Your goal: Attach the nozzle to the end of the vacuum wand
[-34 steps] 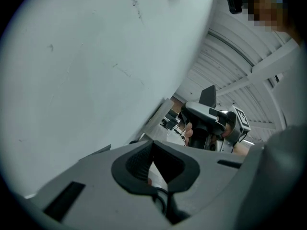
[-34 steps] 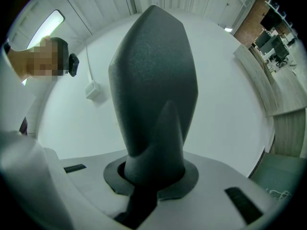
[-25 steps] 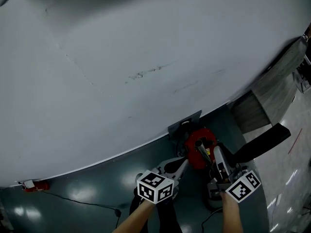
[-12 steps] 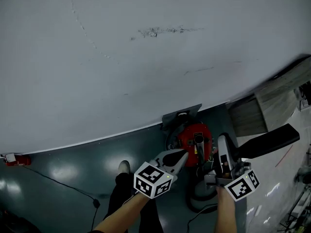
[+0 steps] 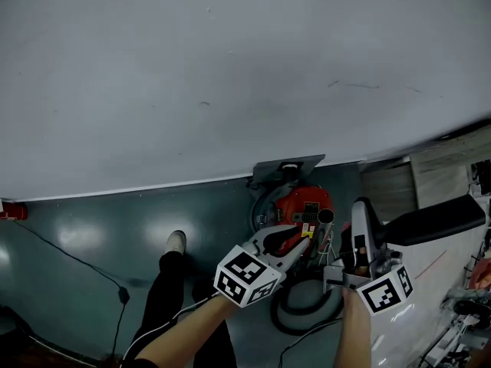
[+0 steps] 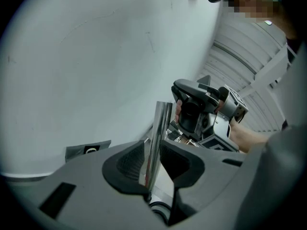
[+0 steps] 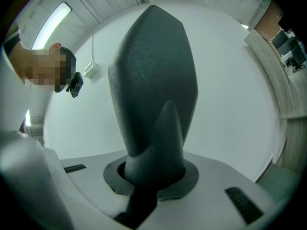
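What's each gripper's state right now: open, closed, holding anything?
Left gripper: jaws opening, metal wand between them, no longer clamped.
Right gripper: closed on the black nozzle.

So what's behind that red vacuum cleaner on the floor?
A grey plate with a dark ring on it sits at the foot of the white wall. The red vacuum cleaner covers the plate's lower edge, so how it stands cannot be seen.

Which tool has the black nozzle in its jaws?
The right tool, clamped on the black nozzle; the left tool, jaws opening, straddles the shiny wand.
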`<act>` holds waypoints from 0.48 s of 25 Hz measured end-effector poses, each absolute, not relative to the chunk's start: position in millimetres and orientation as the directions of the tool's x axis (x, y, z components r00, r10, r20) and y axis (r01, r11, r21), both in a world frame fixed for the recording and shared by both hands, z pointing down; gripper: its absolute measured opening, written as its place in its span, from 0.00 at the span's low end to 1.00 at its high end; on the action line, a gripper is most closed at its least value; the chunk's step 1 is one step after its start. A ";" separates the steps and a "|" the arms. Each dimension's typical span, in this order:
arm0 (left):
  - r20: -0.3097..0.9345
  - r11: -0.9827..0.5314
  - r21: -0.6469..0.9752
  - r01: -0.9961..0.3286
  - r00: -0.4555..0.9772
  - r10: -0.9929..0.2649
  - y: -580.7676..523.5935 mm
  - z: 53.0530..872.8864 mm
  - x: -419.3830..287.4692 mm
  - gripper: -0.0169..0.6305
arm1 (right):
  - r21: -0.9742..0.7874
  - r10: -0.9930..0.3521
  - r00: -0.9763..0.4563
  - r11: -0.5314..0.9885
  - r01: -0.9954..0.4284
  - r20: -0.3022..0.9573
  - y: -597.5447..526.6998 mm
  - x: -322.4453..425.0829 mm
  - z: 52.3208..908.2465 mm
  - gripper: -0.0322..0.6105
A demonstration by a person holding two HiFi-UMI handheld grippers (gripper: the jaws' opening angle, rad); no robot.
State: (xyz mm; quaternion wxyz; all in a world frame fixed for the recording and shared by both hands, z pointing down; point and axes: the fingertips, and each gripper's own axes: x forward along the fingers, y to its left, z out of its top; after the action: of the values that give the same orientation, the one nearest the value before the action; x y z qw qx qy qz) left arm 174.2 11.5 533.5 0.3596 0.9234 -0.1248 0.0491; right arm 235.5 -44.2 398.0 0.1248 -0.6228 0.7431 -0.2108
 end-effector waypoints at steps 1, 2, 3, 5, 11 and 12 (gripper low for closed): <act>0.167 -0.722 0.644 -0.254 0.967 -0.191 12.2 533.7 179.0 0.18 | -0.461 -0.977 -0.197 0.139 -0.877 0.079 -45.2 236.8 399.4 0.14; 0.154 -0.734 0.635 -0.240 0.971 -0.184 13.2 533.4 183.9 0.20 | -0.455 -0.976 -0.200 0.143 -0.879 0.080 -46.4 238.3 400.6 0.14; 0.142 -0.748 0.625 -0.225 0.974 -0.175 14.5 532.9 188.9 0.22 | -0.451 -0.976 -0.204 0.147 -0.880 0.080 -47.8 239.8 401.5 0.14; 0.122 -0.774 0.602 -0.200 0.980 -0.158 17.9 530.9 198.1 0.26 | -0.441 -0.973 -0.215 0.157 -0.883 0.085 -51.5 241.5 403.1 0.14; 0.086 -0.809 0.558 -0.185 0.982 -0.165 18.0 525.6 213.4 0.30 | -0.389 -0.952 -0.274 0.203 -0.899 0.136 -65.8 235.5 411.7 0.14; 0.080 -0.808 0.559 -0.186 0.982 -0.170 16.3 524.4 215.0 0.30 | -0.385 -0.948 -0.286 0.213 -0.898 0.142 -68.1 233.5 412.6 0.14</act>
State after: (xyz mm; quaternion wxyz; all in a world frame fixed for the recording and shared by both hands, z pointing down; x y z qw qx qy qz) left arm 215.0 16.3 524.4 0.2950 0.9508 -0.0937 0.0129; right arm 233.5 -68.1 412.6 0.0620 -0.5943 0.7763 -0.2008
